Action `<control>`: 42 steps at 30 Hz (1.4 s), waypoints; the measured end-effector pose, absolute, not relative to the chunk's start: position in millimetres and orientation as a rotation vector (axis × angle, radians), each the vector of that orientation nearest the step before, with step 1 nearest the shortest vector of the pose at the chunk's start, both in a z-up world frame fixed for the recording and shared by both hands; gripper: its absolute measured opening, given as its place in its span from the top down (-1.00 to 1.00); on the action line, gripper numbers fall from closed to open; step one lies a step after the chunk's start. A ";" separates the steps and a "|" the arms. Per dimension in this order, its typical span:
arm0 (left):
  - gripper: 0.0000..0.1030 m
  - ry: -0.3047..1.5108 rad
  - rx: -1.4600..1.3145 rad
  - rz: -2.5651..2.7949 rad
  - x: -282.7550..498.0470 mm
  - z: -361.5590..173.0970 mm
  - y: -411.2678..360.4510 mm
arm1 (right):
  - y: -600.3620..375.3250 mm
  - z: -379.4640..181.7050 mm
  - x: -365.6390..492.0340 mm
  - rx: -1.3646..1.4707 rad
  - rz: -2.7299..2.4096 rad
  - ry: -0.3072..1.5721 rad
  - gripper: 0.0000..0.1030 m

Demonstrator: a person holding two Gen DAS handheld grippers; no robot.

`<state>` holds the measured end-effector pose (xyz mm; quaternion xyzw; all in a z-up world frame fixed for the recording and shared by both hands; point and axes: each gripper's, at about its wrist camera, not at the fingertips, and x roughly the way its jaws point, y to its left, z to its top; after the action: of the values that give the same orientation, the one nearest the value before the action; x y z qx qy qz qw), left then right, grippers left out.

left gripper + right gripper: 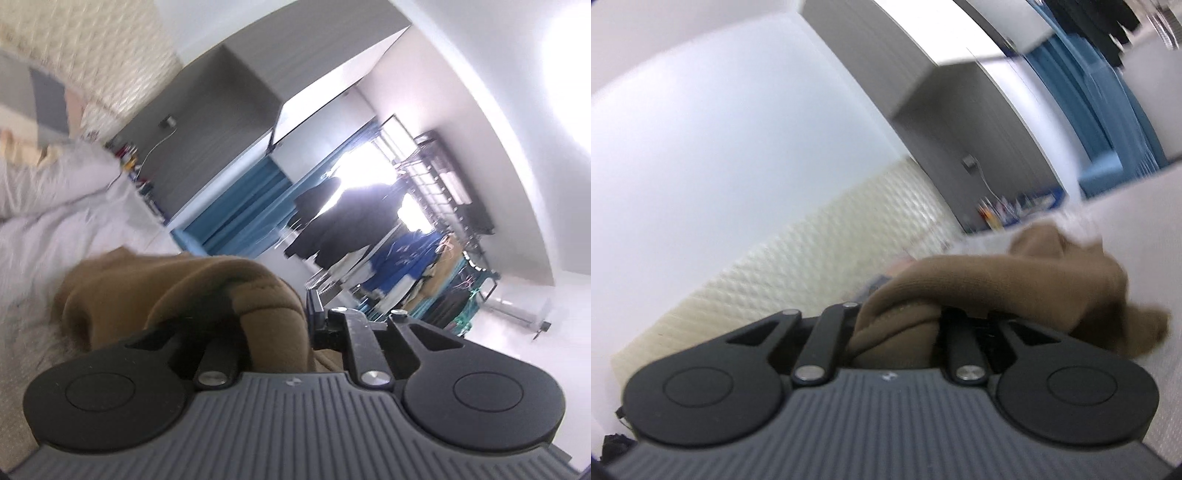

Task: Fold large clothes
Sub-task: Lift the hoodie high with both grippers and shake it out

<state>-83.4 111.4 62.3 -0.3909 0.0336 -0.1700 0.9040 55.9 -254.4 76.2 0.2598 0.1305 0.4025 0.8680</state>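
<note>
Gripping the brown fleece garment [177, 291] at two points, raised off the white bed [55, 236].

Each hand-held gripper, left [275, 332] and right [897, 325], is clamped narrow on bunched cloth, probably so an edge can be spread for folding. In the left view the garment trails toward nine o'clock, in the right toward three o'clock; its long axis cannot be told.

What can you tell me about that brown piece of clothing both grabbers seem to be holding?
The brown garment looks like thick, soft fleece with a stitched seam. It is bunched and crumpled, not yet folded. The left gripper and the right gripper are each shut on a bunch of it, above the white bed cover. Its full shape is hidden.
</note>
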 end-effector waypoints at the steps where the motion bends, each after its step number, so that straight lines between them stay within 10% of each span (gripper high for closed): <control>1: 0.70 0.054 -0.794 -0.344 -92.5 76.2 110.2 | -255.6 88.7 46.1 0.533 0.850 0.254 0.64; 25: 0.67 -0.183 -0.527 -0.436 -207.7 476.1 74.5 | -282.9 416.4 -79.8 0.304 0.887 -0.197 0.65; 42: 0.67 0.300 -0.535 -0.238 221.6 222.7 55.6 | -261.9 206.6 237.0 0.377 0.565 0.236 0.64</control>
<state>221.6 55.6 222.7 -0.2625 0.1473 -0.1171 0.9464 237.0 -261.9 206.6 0.1844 0.1154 0.2763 0.9361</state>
